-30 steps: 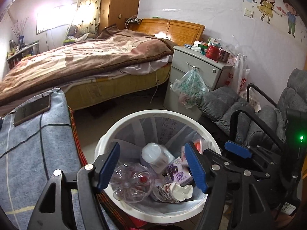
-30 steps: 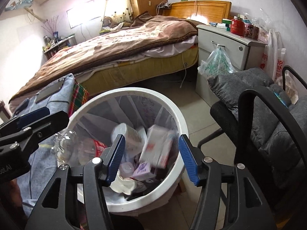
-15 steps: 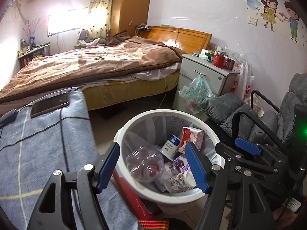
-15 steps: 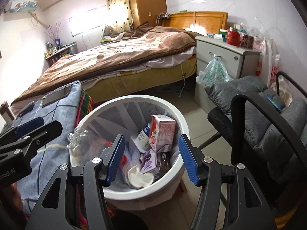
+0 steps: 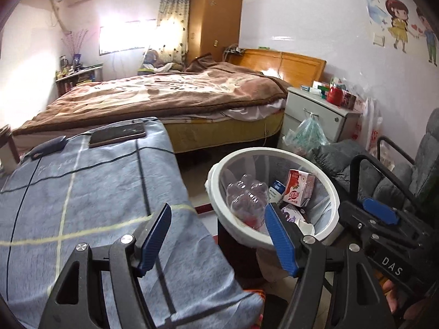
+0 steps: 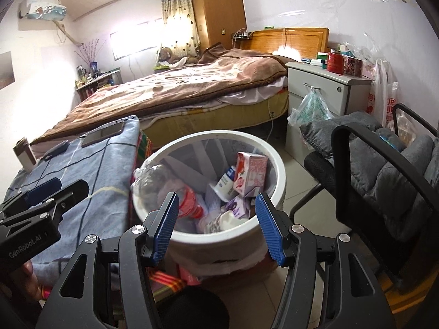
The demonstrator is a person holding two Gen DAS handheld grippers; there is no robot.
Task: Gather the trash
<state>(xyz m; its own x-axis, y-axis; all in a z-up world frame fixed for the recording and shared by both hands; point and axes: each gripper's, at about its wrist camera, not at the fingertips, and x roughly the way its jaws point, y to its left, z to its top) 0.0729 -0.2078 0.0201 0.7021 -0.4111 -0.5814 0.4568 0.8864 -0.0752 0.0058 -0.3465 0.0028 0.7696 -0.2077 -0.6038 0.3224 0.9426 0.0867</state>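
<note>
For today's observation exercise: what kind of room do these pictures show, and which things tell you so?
Most likely a lived-in bedroom: a bed under a brown blanket, a bedside cabinet next to it, and a tall wooden wardrobe near the curtained window.

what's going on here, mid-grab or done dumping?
Nothing is held. Both hand-held grippers, left and right, are open and empty, near the white trash bin beside the blue-covered table. The bin already holds a clear plastic bottle, a pink milk carton and crumpled wrappers. A phone lies on the table.
</note>
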